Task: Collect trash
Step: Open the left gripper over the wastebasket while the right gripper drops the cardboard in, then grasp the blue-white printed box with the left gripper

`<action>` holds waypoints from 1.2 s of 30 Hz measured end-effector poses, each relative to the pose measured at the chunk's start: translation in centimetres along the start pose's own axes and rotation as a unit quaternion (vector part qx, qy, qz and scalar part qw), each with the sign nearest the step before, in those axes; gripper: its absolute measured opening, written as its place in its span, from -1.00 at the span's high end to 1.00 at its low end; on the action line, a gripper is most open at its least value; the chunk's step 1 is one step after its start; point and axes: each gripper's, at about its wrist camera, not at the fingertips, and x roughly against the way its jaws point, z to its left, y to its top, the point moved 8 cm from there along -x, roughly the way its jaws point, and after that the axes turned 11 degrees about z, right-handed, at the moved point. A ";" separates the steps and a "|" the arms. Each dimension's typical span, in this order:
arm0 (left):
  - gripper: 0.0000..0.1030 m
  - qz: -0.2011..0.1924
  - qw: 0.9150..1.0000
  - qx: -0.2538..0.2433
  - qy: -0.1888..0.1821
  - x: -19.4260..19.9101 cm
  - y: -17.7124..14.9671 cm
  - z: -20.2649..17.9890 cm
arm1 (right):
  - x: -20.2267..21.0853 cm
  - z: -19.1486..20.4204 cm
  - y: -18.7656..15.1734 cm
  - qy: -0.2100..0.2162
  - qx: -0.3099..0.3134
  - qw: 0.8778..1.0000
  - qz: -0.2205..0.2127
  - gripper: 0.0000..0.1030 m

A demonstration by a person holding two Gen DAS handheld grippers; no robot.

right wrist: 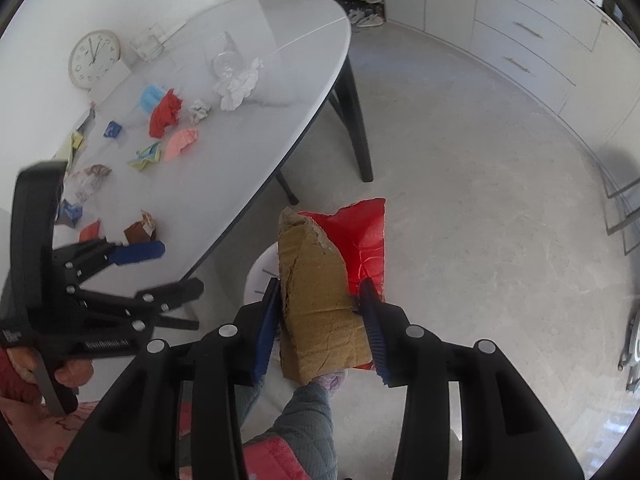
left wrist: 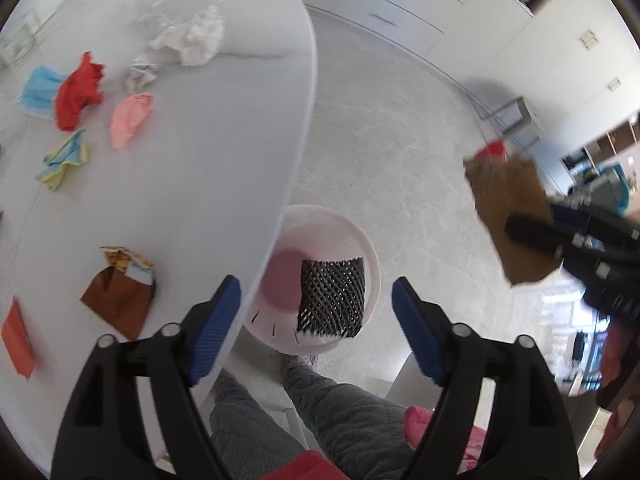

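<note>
Cardboard piece (right wrist: 320, 304) plus a red wrapper (right wrist: 366, 236) behind it sit clamped between the right gripper (right wrist: 322, 320) pads, lower center of the right wrist view, held over the floor just beside the pink bin (left wrist: 360, 248). Left gripper (left wrist: 316, 320) is spread wide with nothing in it, hanging above the bin at bottom center of the left wrist view. Bin holds 1 black foam net (left wrist: 332, 300) so far; judging by that, the task is early.

Left on the white table (left wrist: 224, 152), going outward: brown snack wrapper (left wrist: 118, 292), orange scrap (left wrist: 16, 336), yellow-blue paper (left wrist: 64, 160), pink paper (left wrist: 130, 118), red paper (left wrist: 78, 92), blue face mask (left wrist: 38, 90), white tissue wad (left wrist: 192, 34), clear plastic bottle (right wrist: 224, 58) farthest.

Writing: white lettering on the left gripper body, lower left of the right wrist view, too blurred to read. Wall clock (right wrist: 94, 58) numerals are not legible.
</note>
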 end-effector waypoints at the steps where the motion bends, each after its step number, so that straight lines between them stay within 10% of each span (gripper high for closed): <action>1: -0.55 -0.004 1.000 0.009 0.002 0.4 0.1 0.3 | -0.3 0.0 -0.2 0.005 0.006 1.000 0.004 0.16; 7: -0.75 -0.041 0.997 0.064 0.031 4.4 -1.0 3.4 | -3.3 1.6 -1.3 0.023 0.049 0.998 0.029 0.09; 11: -0.80 -0.064 0.992 0.096 0.053 6.8 -1.8 5.8 | -5.3 3.1 -1.9 0.012 0.079 0.996 0.050 -0.50; 17: -0.80 -0.091 0.982 0.142 0.083 10.4 -4.4 11.0 | -3.6 6.0 0.2 0.010 0.085 0.996 0.021 -0.87; 36: -0.81 -0.115 0.950 0.260 0.125 17.6 -12.2 35.9 | -0.4 30.5 11.2 0.047 0.130 0.986 -0.092 -0.95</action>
